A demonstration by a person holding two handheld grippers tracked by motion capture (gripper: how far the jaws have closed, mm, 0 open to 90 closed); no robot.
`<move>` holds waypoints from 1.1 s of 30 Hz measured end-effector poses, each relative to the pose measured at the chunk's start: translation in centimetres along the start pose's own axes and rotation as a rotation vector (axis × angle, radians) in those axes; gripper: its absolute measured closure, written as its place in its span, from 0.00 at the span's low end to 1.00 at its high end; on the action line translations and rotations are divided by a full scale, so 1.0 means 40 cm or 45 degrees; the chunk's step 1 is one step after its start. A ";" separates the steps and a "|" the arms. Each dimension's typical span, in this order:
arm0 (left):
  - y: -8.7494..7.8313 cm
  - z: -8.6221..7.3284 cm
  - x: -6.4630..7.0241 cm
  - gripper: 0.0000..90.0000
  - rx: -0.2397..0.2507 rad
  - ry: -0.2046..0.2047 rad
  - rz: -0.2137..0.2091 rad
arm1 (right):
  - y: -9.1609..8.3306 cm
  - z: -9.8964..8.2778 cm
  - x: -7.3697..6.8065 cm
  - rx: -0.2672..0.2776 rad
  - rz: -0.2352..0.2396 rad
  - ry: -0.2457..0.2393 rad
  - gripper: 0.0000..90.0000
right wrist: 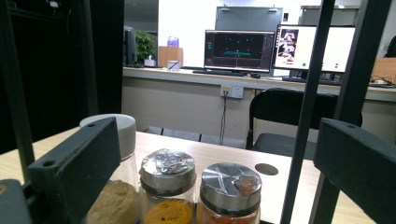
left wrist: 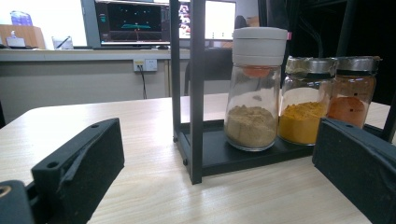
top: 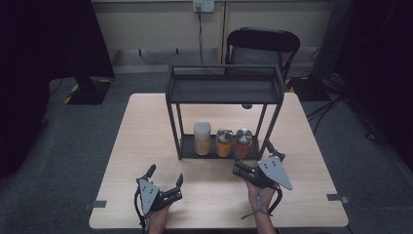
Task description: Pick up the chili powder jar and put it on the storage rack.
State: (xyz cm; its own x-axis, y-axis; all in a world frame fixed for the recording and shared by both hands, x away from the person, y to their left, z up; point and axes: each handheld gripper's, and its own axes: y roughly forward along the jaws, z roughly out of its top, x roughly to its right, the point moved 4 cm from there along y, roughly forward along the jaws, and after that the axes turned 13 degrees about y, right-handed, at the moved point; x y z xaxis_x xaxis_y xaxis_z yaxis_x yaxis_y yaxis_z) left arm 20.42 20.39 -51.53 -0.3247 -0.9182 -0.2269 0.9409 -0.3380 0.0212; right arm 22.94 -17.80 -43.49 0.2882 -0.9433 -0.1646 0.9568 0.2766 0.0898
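Both grippers (top: pixel 165 177) (top: pixel 253 157) hover open-jawed before jars (top: pixel 224 142)

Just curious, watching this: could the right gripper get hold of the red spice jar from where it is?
Probably yes. The right gripper is open right in front of the red jar, at the rack's open front. The rack's front post stands close and might crowd one finger.

Grey carpet floor (top: pixel 73 146) | black folding chair (top: pixel 260 46) behind pale wood table (top: pixel 146 126) | cream wall (top: pixel 156 19) with power socket (top: pixel 203 5) | lit monitors (right wrist: pixel 239 50) on rear counter (right wrist: pixel 187 77) | potted plant (right wrist: pixel 144 46)
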 end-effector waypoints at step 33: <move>0.000 0.000 0.001 0.02 -0.001 -0.003 0.003 | -0.102 -0.083 0.014 -0.026 -0.082 0.052 0.00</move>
State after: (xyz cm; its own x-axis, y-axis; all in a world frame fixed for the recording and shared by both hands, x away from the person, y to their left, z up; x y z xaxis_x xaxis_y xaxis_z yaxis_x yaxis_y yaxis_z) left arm 20.42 20.36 -51.53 -0.3226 -0.9195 -0.2247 0.9418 -0.3355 0.0206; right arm 19.32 -18.85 -47.20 0.2267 -0.9511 -0.2097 0.9739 0.2193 0.0579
